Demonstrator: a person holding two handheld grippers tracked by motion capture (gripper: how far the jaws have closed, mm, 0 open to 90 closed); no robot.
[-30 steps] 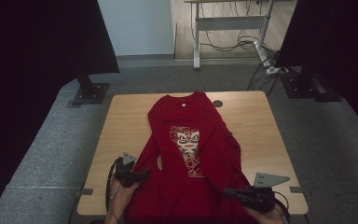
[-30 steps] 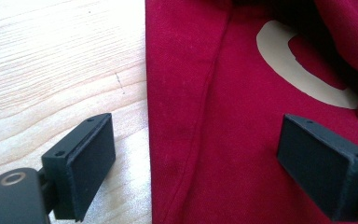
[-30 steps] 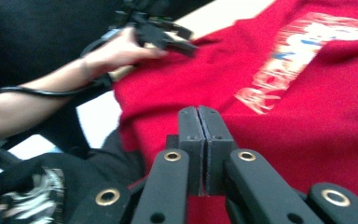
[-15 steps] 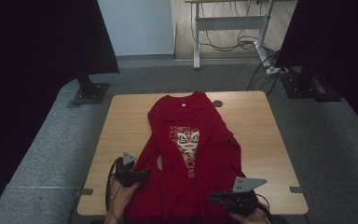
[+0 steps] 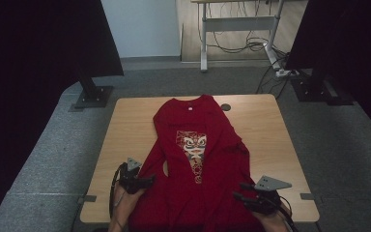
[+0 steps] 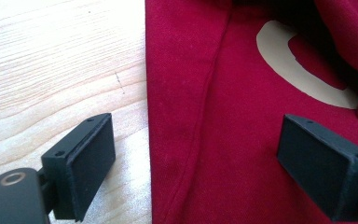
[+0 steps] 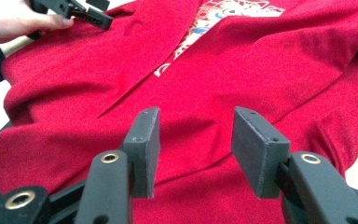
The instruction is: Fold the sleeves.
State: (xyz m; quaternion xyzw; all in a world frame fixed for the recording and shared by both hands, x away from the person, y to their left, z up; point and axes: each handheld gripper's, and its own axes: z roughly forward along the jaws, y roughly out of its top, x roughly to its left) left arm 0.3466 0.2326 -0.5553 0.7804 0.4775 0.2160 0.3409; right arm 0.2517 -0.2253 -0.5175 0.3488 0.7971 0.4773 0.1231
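One red shirt (image 5: 198, 159), spread on wooden table (image 5: 270, 130), near hem over near edge.
High view: my left gripper (image 5: 147, 181) at shirt's left edge, right gripper (image 5: 239, 192) over near-right part.
Left gripper view: jaws wide, straddling edge, gripping nothing.
Right gripper view: jaws just opening, half apart, empty.

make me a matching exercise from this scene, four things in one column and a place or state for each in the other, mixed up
Things:
1. red shirt
2. left gripper
3. right gripper
4. wooden table

Places or states:
A. jaws wide, one over bare wood, one over red cloth
B. bears the spread garment
C. lies flat with a printed mask design facing up
D. jaws apart with nothing between them, above folded red cloth

Pairs: 1-C, 2-A, 3-D, 4-B
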